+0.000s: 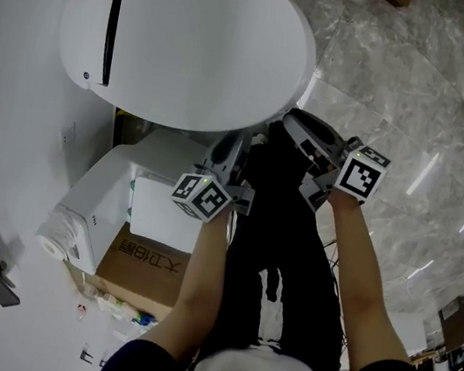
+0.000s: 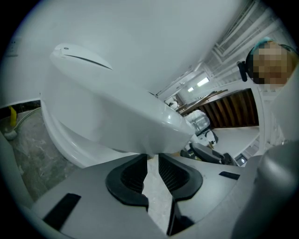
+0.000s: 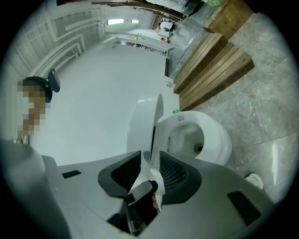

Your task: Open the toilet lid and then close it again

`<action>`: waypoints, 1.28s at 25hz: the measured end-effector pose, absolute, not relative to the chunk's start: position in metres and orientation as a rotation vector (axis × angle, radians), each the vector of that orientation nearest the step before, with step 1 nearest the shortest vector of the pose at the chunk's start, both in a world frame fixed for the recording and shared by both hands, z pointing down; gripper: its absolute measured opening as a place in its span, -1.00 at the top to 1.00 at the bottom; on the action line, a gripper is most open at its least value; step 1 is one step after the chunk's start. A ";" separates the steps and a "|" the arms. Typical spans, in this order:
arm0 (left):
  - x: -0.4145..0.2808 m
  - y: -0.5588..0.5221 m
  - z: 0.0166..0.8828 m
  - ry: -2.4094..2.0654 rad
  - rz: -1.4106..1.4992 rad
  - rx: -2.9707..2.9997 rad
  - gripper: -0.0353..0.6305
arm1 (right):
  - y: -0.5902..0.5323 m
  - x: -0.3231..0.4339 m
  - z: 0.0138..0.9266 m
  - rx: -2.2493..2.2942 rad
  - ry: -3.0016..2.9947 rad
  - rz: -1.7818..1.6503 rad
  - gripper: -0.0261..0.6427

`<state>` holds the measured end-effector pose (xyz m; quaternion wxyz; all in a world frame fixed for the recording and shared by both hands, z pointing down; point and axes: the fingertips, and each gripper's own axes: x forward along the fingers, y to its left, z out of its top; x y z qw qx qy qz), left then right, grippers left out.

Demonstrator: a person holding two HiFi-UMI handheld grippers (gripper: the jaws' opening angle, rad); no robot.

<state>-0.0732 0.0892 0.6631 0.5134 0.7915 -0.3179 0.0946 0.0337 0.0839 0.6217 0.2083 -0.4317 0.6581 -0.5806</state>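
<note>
**Lid-raising step.** The lid (image 1: 195,40) stands partly raised off the bowl (image 3: 222,140), hinged at the wall side, with its front rim towards the person.

The left gripper (image 2: 150,158) is closed to a narrow slit, and the front rim appears caught at the jaw tips. The right gripper (image 3: 150,161) is closed on the lid's edge, which fills the gap between its pads. From above, the two grippers sit side by side at the near rim, the left (image 1: 226,157) and the right (image 1: 299,130).

**Technique (judgement).** Both hands should rise together along the hinge's arc. Uneven lift would likely twist the hinge. A light pinch should do on the thin, smooth rim. Slowing near upright should keep the lid from striking the wall.

**Containers.** The bowl looks empty, with only its drain opening in sight. A cardboard box (image 1: 142,267) lies on the floor (image 1: 408,96) beside the toilet. A white carton (image 1: 165,213) rests on top of it, and its contents are hidden.
</note>
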 end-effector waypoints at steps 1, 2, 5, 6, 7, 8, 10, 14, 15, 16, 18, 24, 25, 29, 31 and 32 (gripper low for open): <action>-0.073 0.089 0.663 -0.762 0.228 1.906 0.65 | 0.081 0.033 0.621 -1.174 1.834 -1.610 0.63; -0.072 0.088 0.662 -0.758 0.227 1.908 0.65 | 0.078 0.032 0.619 -1.141 1.839 -1.599 0.60; -0.073 0.089 0.659 -0.742 0.226 1.908 0.65 | 0.075 0.030 0.612 -1.085 1.851 -1.558 0.60; -0.073 0.089 0.657 -0.735 0.228 1.911 0.65 | 0.075 0.030 0.609 -1.082 1.845 -1.549 0.66; -0.073 0.088 0.655 -0.727 0.228 1.916 0.65 | 0.075 0.030 0.606 -1.080 1.841 -1.541 0.66; -0.074 0.088 0.651 -0.720 0.226 1.920 0.65 | 0.074 0.029 0.601 -1.079 1.841 -1.533 0.67; -0.075 0.086 0.641 -0.708 0.220 1.928 0.66 | 0.071 0.027 0.589 -1.080 1.861 -1.517 0.67; -0.083 0.080 0.619 -0.720 0.219 1.942 0.72 | 0.063 0.017 0.562 -1.087 1.928 -1.497 0.69; -0.085 0.079 0.614 -0.729 0.222 1.943 0.74 | 0.061 0.014 0.555 -1.088 1.945 -1.495 0.69; -0.088 0.078 0.609 -0.739 0.227 1.944 0.77 | 0.059 0.011 0.548 -1.090 1.962 -1.494 0.69; -0.094 0.075 0.600 -0.764 0.240 1.951 0.84 | 0.055 0.006 0.534 -1.097 1.995 -1.492 0.70; -0.103 0.067 0.577 -0.802 0.277 1.951 0.87 | 0.043 -0.006 0.504 -1.135 2.037 -1.522 0.71; -0.105 0.065 0.573 -0.811 0.280 1.942 0.87 | 0.041 -0.008 0.500 -1.139 2.041 -1.526 0.71; -0.108 0.062 0.566 -0.861 0.369 1.906 0.87 | 0.035 -0.013 0.488 -1.158 2.072 -1.561 0.71; -0.107 0.063 0.562 -0.879 0.445 1.891 0.87 | 0.034 -0.014 0.484 -1.185 2.076 -1.595 0.71; -0.107 0.063 0.558 -0.888 0.477 1.890 0.87 | 0.034 -0.014 0.482 -1.200 2.078 -1.608 0.71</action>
